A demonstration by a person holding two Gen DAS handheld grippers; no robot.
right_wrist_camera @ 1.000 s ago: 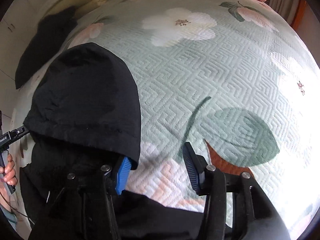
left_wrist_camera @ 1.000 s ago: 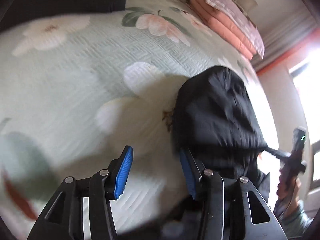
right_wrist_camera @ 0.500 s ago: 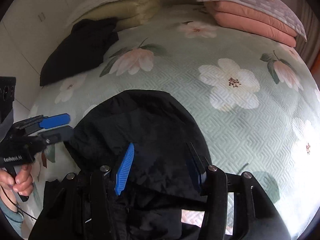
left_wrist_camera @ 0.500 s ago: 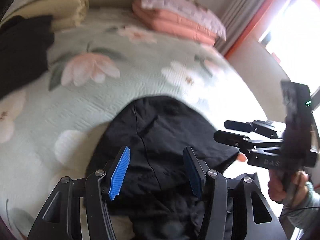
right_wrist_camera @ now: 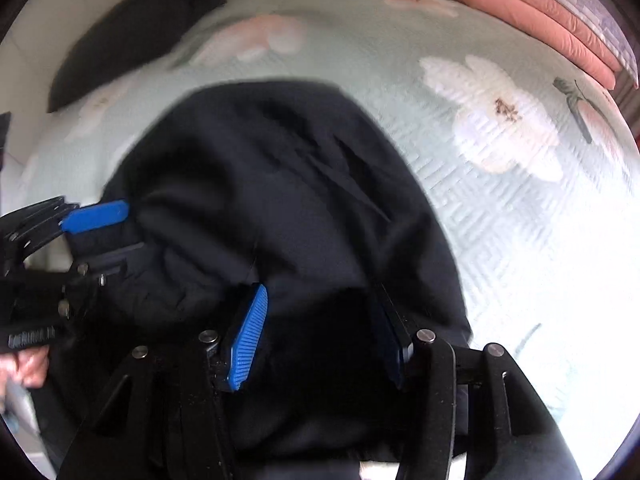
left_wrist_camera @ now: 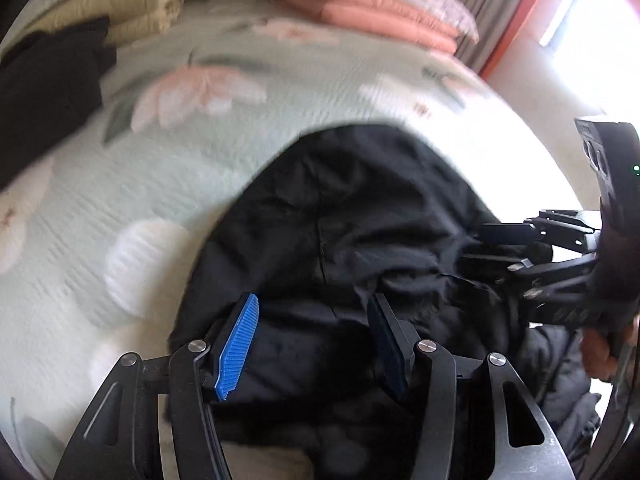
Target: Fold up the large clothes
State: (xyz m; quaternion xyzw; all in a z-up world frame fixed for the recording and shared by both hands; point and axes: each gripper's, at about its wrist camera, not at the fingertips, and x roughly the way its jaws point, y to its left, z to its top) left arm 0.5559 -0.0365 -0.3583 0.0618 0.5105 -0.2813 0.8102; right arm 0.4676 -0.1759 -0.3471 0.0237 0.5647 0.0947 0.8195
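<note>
Both tongs have swung in over the black jacket (left_wrist_camera: 352,216) since a second ago, when each sat at one edge of its hood with bare bedspread between the blue pads. Now dark cloth fills the gap of the left tongs (left_wrist_camera: 314,344) and of the right tongs (right_wrist_camera: 324,340). Left jaws have just been opening; they stand parted above the fabric, with no pad seen pressing on it. Right jaws are parted as well and grasp nothing that shows.

From the left wrist, the jacket lies at the middle and toward 5 o'clock on the pale green flowered bedspread (left_wrist_camera: 160,184), hood rounded toward 12 o'clock. The right tongs enter at 3 o'clock, held by a hand (left_wrist_camera: 600,344). From the right wrist, the left tongs come in at 9 o'clock.

A stack of pink quilts (left_wrist_camera: 372,12) lies at 1 o'clock, cream bedding (left_wrist_camera: 132,4) at 11 o'clock, and another dark garment (right_wrist_camera: 136,28) lies near the cream bedding.
</note>
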